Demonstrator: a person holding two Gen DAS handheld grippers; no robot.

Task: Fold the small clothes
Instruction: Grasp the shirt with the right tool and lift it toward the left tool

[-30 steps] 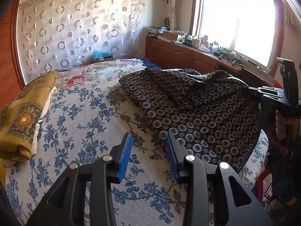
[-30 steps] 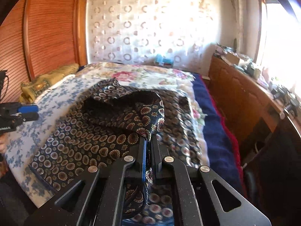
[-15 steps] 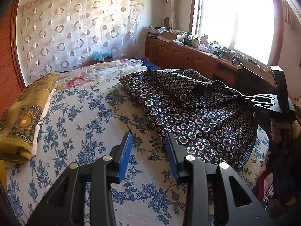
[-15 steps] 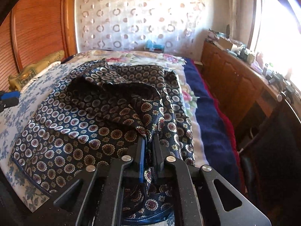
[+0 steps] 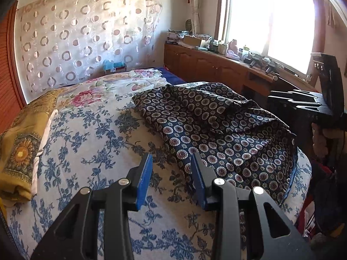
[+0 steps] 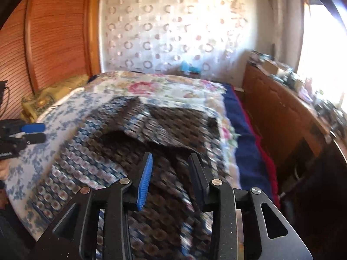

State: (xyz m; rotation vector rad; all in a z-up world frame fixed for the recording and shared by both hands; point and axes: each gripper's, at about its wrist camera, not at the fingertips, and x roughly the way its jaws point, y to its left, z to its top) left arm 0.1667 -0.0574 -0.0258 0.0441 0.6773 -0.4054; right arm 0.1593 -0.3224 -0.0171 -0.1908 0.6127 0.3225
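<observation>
A dark navy garment (image 5: 216, 130) printed with round medallions lies crumpled on the right half of the bed, blurred in the right wrist view (image 6: 130, 143). My right gripper (image 6: 171, 158) hovers just over its near edge. Its jaws are opening, and the cloth lies loose below them with neither pad pressing on it. In the left wrist view this gripper (image 5: 303, 101) shows at the bed's right edge. My left gripper (image 5: 171, 158) stands open over the blue-flowered bedspread (image 5: 86, 140), beside the garment's left edge, with nothing between its fingers.
A folded yellow cloth with a sunflower (image 5: 21, 149) lies at the bed's left edge. A rose-patterned quilt (image 5: 112, 86) covers the far end. A cluttered wooden cabinet (image 5: 216, 65) runs under the window on the right. A hand (image 5: 321, 138) holds the right gripper.
The right gripper's jaws parted and let go of the garment's fold, which dropped flatter onto the bed. The left gripper stayed where it was.
</observation>
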